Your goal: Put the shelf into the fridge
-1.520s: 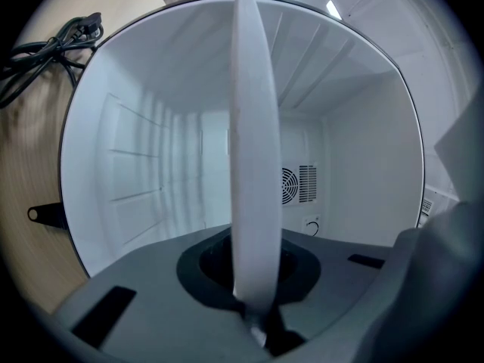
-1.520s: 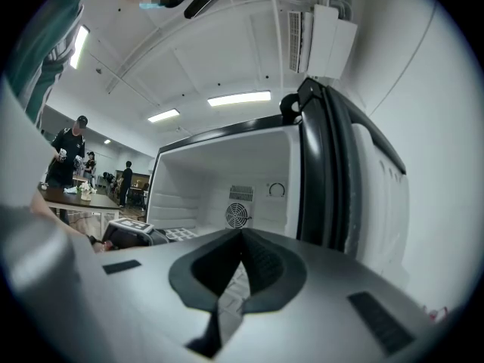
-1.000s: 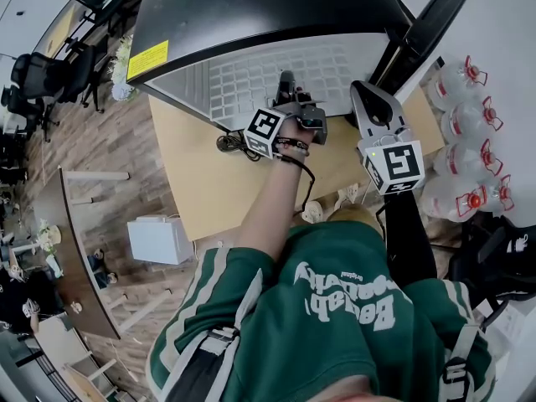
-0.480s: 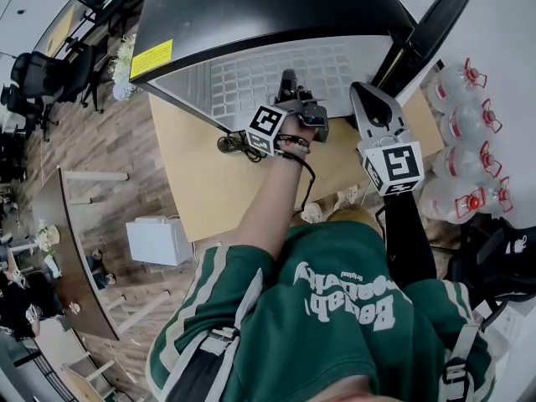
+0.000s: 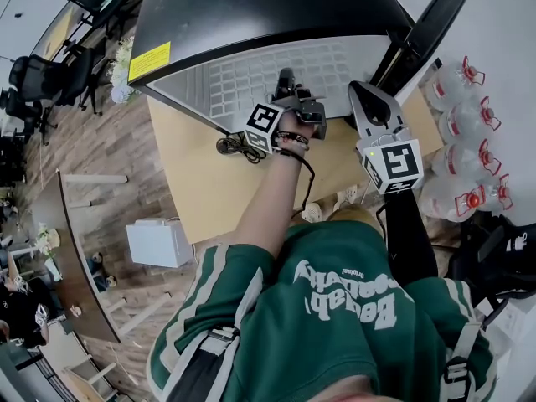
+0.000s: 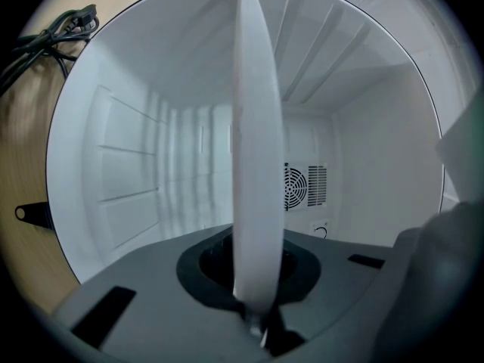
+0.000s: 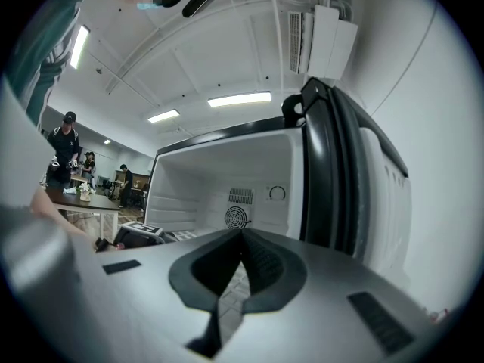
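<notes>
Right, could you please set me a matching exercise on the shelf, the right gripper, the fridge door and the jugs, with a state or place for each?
Things:
1. shelf
2. right gripper
3. door
4. jugs

States or places:
A. shut, holding nothing
B. standing in a row at the far right
C. swung open
D. gripped by its edge in the left gripper, reaching into the fridge

Pairs: 1-D, 2-A, 3-C, 4-B
</notes>
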Demonstrator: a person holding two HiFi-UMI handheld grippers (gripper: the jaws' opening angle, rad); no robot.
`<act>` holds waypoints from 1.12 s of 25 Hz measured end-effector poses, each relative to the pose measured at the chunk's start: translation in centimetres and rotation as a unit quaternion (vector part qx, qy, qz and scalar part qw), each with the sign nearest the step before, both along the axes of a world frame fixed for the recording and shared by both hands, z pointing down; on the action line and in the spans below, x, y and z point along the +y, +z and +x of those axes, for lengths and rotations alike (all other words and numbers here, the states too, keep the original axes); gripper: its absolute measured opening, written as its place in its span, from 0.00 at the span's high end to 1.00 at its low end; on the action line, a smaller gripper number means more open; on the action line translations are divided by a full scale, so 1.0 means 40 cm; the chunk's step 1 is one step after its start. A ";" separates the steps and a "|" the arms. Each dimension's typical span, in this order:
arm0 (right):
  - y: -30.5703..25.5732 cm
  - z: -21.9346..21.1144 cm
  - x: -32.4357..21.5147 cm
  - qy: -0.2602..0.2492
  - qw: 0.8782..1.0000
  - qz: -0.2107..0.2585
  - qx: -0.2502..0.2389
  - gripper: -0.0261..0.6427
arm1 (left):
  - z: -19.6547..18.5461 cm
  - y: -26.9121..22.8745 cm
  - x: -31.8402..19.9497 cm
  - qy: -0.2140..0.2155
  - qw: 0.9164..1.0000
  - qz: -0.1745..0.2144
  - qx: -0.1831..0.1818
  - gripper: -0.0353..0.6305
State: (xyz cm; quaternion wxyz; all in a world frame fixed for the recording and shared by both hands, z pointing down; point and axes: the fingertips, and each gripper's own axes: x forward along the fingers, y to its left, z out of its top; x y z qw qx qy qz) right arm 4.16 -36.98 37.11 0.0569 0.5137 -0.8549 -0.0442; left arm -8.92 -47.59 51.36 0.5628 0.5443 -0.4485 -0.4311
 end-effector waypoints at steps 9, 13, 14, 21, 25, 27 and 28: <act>0.002 -0.010 -0.005 -0.004 1.000 0.003 0.003 0.96 | -0.002 0.004 -0.031 0.000 1.000 0.000 0.000 0.91; 0.004 -0.015 -0.009 -0.007 1.000 0.001 0.002 0.96 | -0.001 0.002 -0.044 0.001 1.000 0.002 -0.004 0.91; 0.004 -0.016 -0.010 -0.008 1.000 0.001 0.001 0.96 | 0.000 0.002 -0.048 0.001 1.000 0.003 -0.005 0.91; 0.008 -0.025 -0.015 -0.015 1.000 0.000 0.010 0.96 | 0.001 0.002 -0.079 0.002 1.000 0.004 -0.006 0.91; 0.009 -0.030 -0.014 -0.021 1.000 -0.003 0.014 0.96 | 0.000 0.001 -0.087 -0.001 1.000 0.007 -0.012 0.91; 0.009 -0.031 -0.016 -0.022 1.000 -0.003 0.014 0.96 | -0.001 0.000 -0.088 -0.001 1.000 0.009 -0.014 0.91; 0.009 -0.031 -0.017 -0.021 1.000 -0.002 0.016 0.96 | 0.000 -0.001 -0.088 -0.001 1.000 0.009 -0.012 0.91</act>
